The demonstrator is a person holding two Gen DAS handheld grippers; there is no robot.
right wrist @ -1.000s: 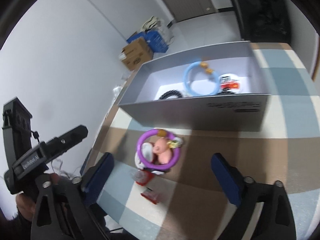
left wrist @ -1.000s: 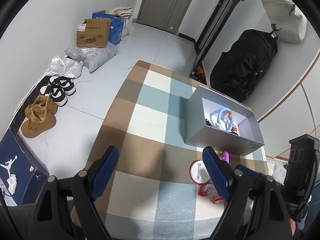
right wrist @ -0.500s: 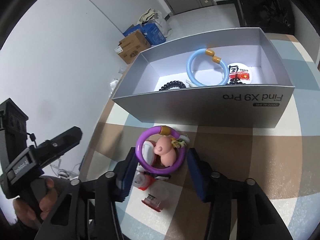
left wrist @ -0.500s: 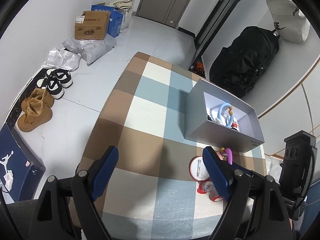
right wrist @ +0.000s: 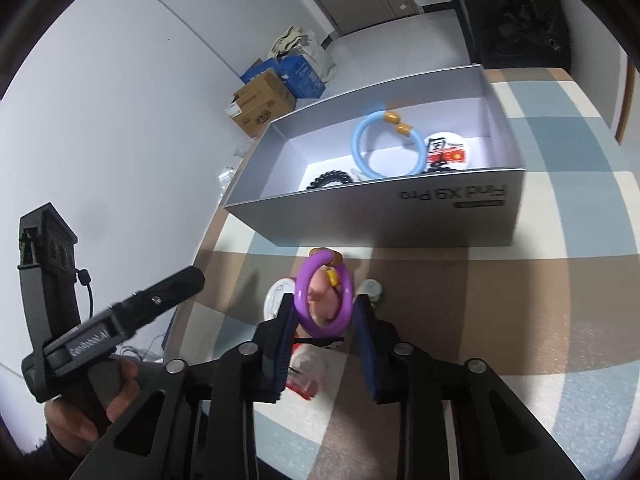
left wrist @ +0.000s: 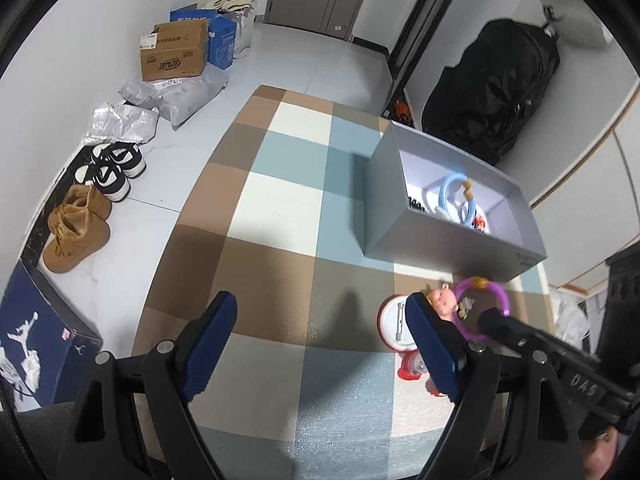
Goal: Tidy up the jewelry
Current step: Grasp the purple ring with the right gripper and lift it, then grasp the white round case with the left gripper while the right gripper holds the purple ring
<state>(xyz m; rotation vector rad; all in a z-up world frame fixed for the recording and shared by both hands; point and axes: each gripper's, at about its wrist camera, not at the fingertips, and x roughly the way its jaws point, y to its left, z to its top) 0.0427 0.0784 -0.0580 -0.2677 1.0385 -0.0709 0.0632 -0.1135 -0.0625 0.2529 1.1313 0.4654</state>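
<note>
Your right gripper [right wrist: 324,332] is closing on the purple plastic bangle with the amber beads [right wrist: 306,280], and both blue pads [right wrist: 282,344] are already against the ring's sides. The ring stands upright between them, squeezed into a narrow oval. It sits just in front of the open grey cardboard box [right wrist: 384,216] on the checked brown, blue and cream mat [right wrist: 560,280].

Through the ring you can see a small pink doll figure [right wrist: 320,300], and a round white badge [right wrist: 276,296] lies just to its left on the mat. A small red and clear clip [right wrist: 304,384] lies under your fingers, nearer the camera.

Inside the box a light blue bangle with amber beads [right wrist: 388,148] leans against the far wall. A black beaded bracelet [right wrist: 330,178] lies left of it, and a white badge with red print [right wrist: 444,150] lies right of it.

Your left gripper [left wrist: 320,344] hangs over bare mat with its fingers [left wrist: 208,344] wide apart and nothing between them. It is left of the purple ring and well apart from the box. From that side the box [left wrist: 440,240] sits up and to the right, with the purple ring [left wrist: 500,300] just in front of it. Your left hand [right wrist: 88,412] shows at the lower left of the right wrist view, wrapped around the black handle.
</note>
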